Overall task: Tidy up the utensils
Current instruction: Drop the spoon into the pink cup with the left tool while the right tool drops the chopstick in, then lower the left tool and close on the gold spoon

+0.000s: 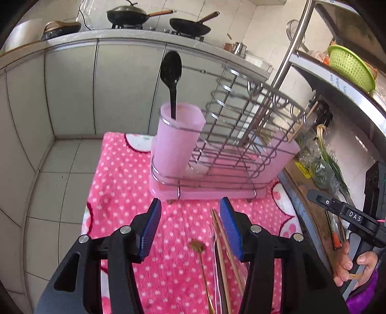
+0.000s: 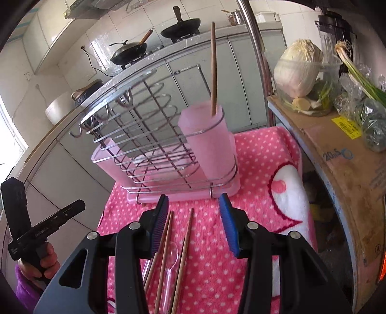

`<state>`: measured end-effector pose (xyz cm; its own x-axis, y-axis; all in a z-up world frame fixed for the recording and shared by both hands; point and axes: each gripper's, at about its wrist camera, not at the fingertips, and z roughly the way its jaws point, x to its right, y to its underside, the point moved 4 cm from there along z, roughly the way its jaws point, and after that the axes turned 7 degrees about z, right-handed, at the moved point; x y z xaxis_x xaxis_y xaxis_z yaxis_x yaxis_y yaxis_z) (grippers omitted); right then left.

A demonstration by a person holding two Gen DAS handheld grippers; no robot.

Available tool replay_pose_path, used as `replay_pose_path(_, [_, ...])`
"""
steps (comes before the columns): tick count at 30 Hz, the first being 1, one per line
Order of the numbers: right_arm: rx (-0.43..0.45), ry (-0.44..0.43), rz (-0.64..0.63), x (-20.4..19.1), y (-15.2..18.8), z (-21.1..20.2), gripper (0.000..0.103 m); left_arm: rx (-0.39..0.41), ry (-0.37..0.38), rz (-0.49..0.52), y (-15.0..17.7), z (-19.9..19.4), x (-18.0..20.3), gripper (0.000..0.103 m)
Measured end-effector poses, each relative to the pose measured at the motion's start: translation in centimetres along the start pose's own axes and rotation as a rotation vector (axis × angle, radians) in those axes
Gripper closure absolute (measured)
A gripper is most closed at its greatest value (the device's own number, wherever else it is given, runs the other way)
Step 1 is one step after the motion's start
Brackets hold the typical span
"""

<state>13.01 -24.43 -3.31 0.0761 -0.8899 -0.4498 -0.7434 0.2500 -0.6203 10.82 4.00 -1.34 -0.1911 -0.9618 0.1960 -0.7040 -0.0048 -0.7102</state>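
Note:
A wire rack on a pink base (image 1: 207, 190) stands on the pink dotted cloth (image 1: 120, 183). Its left pink cup (image 1: 177, 142) holds a black spoon (image 1: 170, 72). In the right wrist view the rack's other pink cup (image 2: 207, 142) holds one upright wooden chopstick (image 2: 213, 70). My left gripper (image 1: 190, 227) is open and empty above the cloth, in front of the rack. Wooden chopsticks (image 1: 224, 256) and a gold spoon (image 1: 200, 253) lie below it. My right gripper (image 2: 193, 222) is open and empty over loose chopsticks (image 2: 183, 253) and a clear plastic spoon (image 2: 170, 263).
Grey cabinets (image 1: 72, 91) and a counter with woks (image 1: 135, 14) stand behind. A metal shelf with a green basket (image 1: 349, 65), a cardboard box (image 2: 337, 157), cabbage (image 2: 298, 70) and greens (image 2: 361, 96) crowds the right side. Tiled floor (image 1: 55, 183) lies left of the cloth.

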Motion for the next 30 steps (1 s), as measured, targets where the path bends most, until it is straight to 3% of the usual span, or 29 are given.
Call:
replay_pose_path(6, [-0.087, -0.006, 0.052, 1.6, 2.3, 1.7, 0.058, -0.220, 0.077, -0.056, 3.4, 4.2, 0.3, 0.064])
replay_pose_path(8, [-0.102, -0.006, 0.055, 1.8, 2.8, 2.1, 0.058, -0.277, 0.082, -0.060, 4.3, 5.5, 0.6, 0.071])
replay_pose_path(14, [-0.134, -0.021, 0.065, 2.2, 3.6, 2.8, 0.058, -0.435, 0.113, -0.099, 6.0, 9.4, 1.0, 0.081])
replay_pose_path(23, [-0.196, -0.043, 0.098, 2.9, 4.2, 4.2, 0.059, -0.508, 0.084, -0.091, 7.0, 12.7, 1.8, 0.084])
replay_pose_path(26, [-0.215, -0.048, 0.091, 2.6, 4.2, 4.8, 0.059, -0.502, 0.066, -0.071, 7.2, 13.2, 2.0, 0.097])
replay_pose_path(30, [-0.257, -0.049, 0.069, 1.4, 3.9, 6.3, 0.075, -0.465, 0.083, -0.072, 6.9, 12.1, 1.5, 0.102])
